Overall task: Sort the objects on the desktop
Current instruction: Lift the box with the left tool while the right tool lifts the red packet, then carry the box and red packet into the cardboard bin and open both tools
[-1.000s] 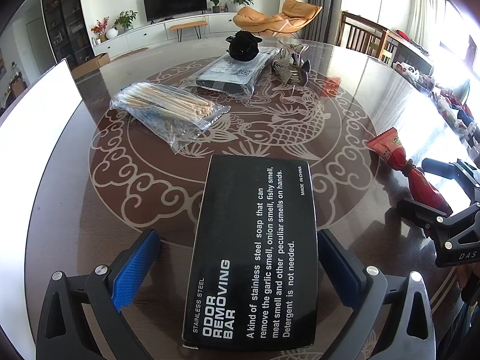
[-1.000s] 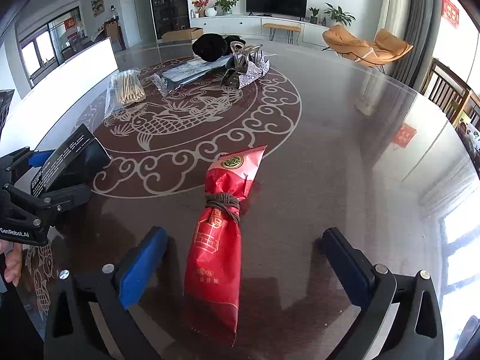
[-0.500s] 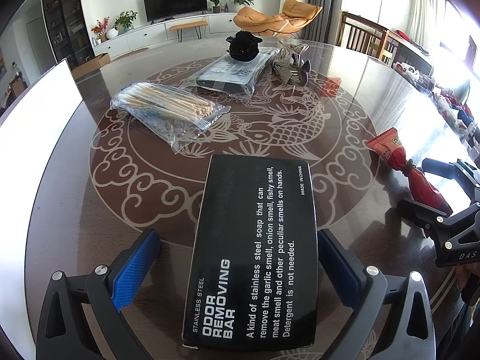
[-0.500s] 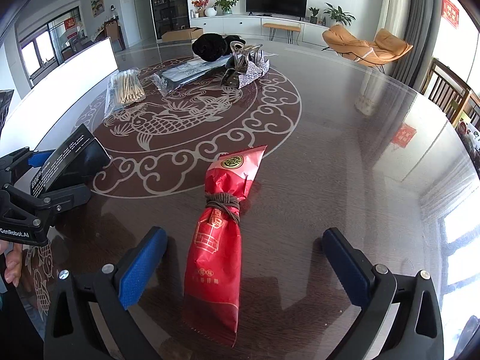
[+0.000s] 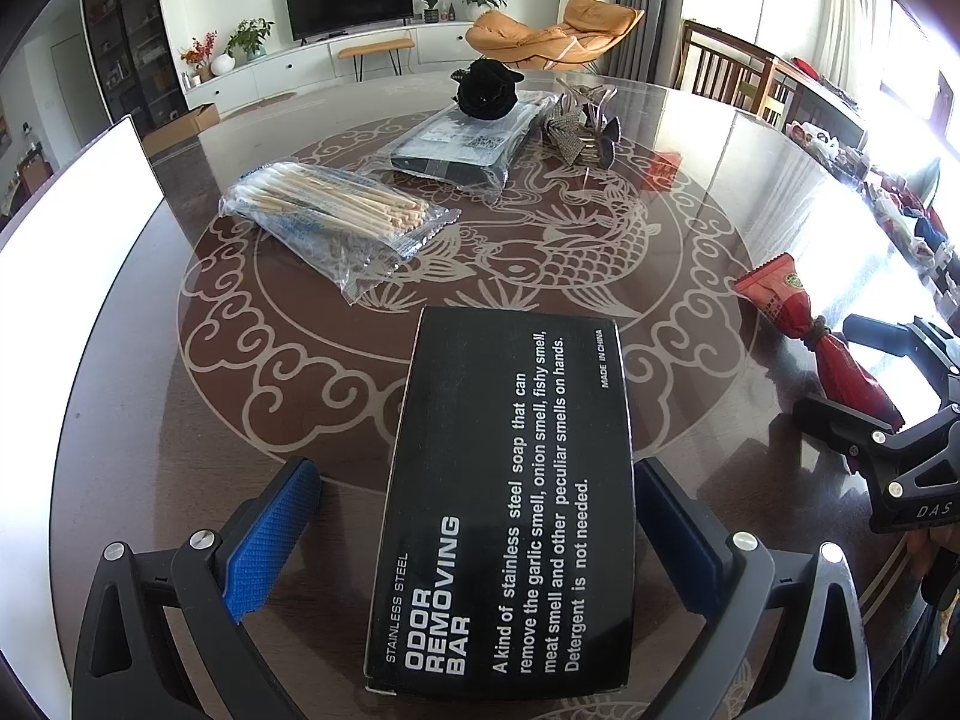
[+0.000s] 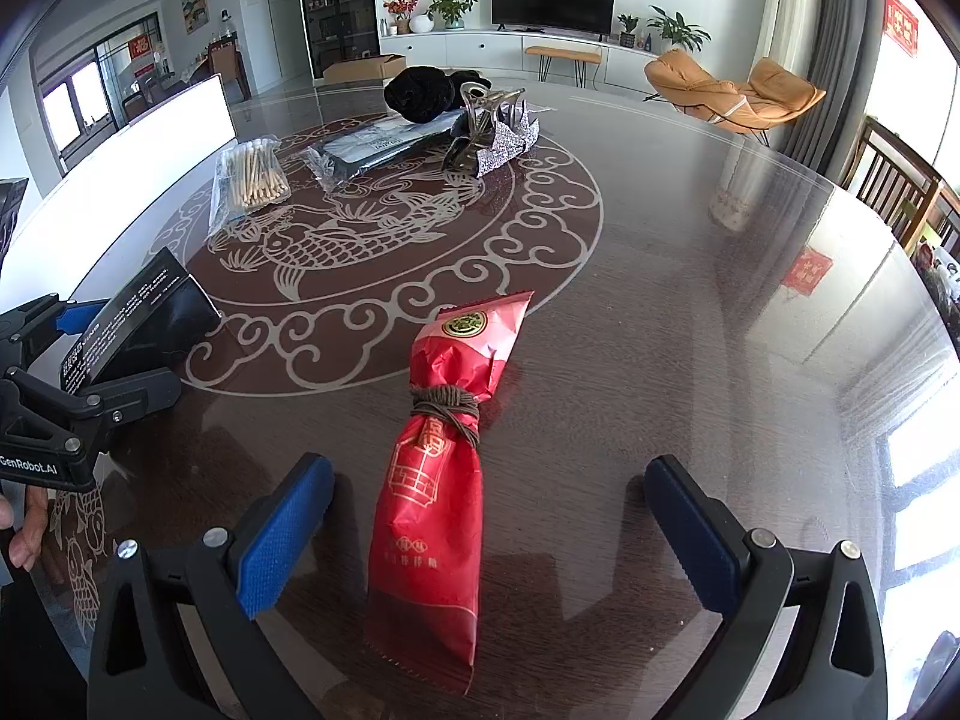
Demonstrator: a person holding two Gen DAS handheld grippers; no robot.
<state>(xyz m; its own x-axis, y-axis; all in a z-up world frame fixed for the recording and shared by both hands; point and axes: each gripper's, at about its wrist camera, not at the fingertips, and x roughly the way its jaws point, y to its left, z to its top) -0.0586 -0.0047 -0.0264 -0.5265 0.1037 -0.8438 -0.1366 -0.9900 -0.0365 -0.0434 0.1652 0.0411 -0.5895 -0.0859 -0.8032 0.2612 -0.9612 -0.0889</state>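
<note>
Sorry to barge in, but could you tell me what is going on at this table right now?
A person is sorting items on a round glass-topped table with a handheld gripper in each hand. The left gripper is open around a black odor removing bar box, and the right gripper is open around a red tied packet. Neither is gripped yet. A bag of cotton swabs and other items lie farther back.

The right gripper (image 6: 489,540) straddles a red packet (image 6: 435,516) on the table (image 6: 690,324), jaws wide apart.
</note>
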